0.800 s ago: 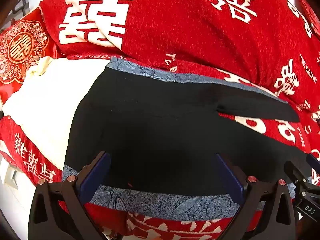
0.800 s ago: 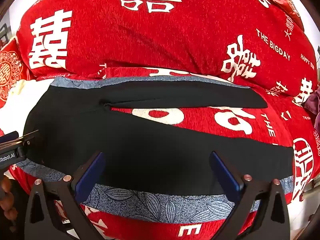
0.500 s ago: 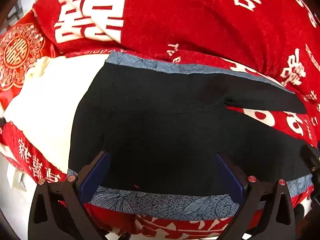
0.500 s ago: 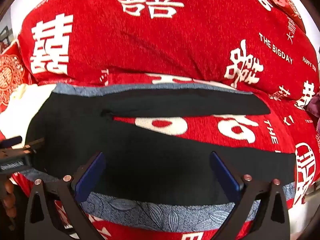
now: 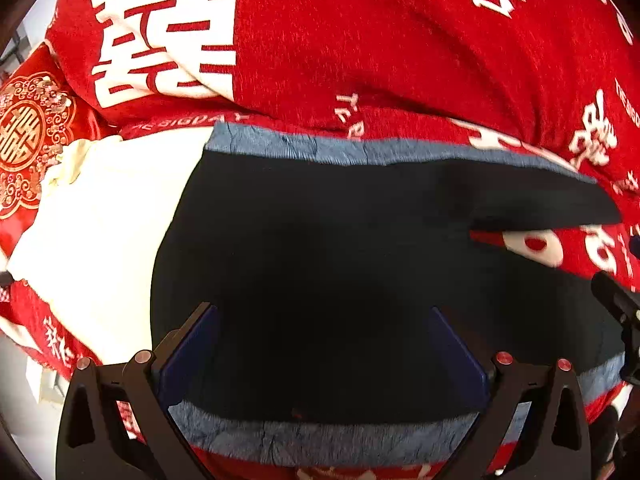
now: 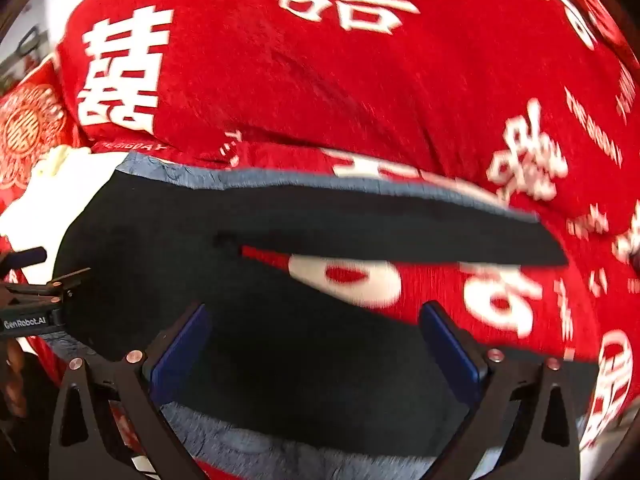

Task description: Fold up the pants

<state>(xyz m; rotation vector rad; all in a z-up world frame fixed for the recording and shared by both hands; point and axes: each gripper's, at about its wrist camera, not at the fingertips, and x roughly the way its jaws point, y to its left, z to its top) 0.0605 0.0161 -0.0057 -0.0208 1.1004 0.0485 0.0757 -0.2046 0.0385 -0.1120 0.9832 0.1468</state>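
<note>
Left wrist view, left to right: an embroidered red cushion (image 5: 28,140) occupies the far left edge. Just beside it lies a cream cloth (image 5: 100,232), which the waist end of the pants (image 5: 320,260) partly overlies. The pants are black with a blue-grey patterned band (image 5: 320,148) along the far edge and another along the near edge. They lie spread flat on a bed covered by a red blanket (image 5: 360,48) bearing white characters. The two legs diverge toward the right, with a wedge of blanket visible between them.

The left gripper (image 5: 324,356) is fully open and angled downward above the seat area of the pants. Its blue pads (image 5: 188,356) stand well apart, and nothing is held between them. Part of the right gripper (image 5: 616,312) enters at the right edge.

Right wrist view, left to right: the left gripper (image 6: 36,300) appears at the left edge, above the waist end. The pants (image 6: 260,320) extend rightward; the far leg (image 6: 400,228) and the near leg (image 6: 360,380) are separated by the blanket (image 6: 320,80).

The right gripper (image 6: 316,352) is fully open above the near leg, angled downward, and holds nothing. Whether either gripper touches the fabric cannot be determined
</note>
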